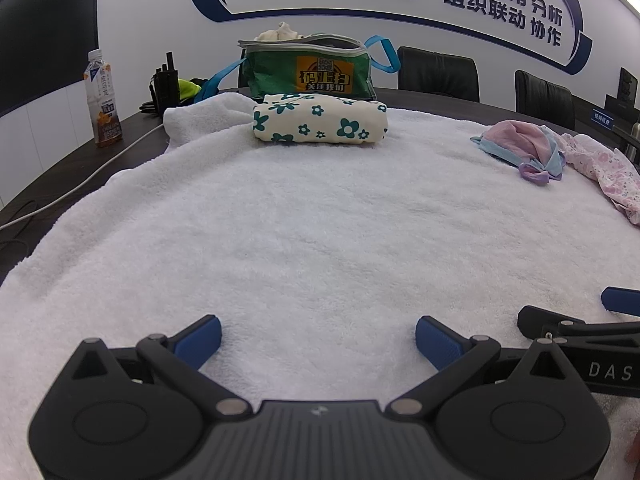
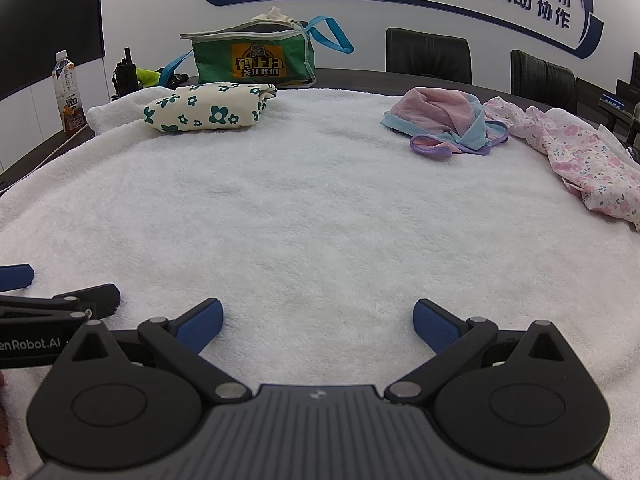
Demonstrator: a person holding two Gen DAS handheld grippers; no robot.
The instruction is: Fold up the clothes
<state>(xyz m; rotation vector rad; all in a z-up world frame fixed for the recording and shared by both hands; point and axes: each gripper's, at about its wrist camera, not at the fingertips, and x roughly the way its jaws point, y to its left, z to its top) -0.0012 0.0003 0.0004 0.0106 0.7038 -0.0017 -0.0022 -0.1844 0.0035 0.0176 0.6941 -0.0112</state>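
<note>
A folded cream garment with green flowers (image 1: 320, 122) (image 2: 204, 110) lies at the far side of the white fluffy blanket (image 1: 304, 232) (image 2: 312, 208). A crumpled pink, blue and purple garment (image 1: 524, 150) (image 2: 444, 124) sits far right, with a pink floral garment (image 1: 604, 170) (image 2: 580, 152) beside it. My left gripper (image 1: 318, 338) stands open low over the near blanket, nothing between its blue pads. My right gripper (image 2: 318, 322) is open too, just to the right of the left one, and empty.
A green bag with blue straps (image 1: 308, 66) (image 2: 252, 58) holds cloth behind the folded garment. A drink bottle (image 1: 102, 100) (image 2: 70, 92), a black radio (image 1: 166, 84) and a white cable (image 1: 80, 176) occupy the dark table at left. Black chairs (image 1: 438, 74) (image 2: 428, 56) line the far side.
</note>
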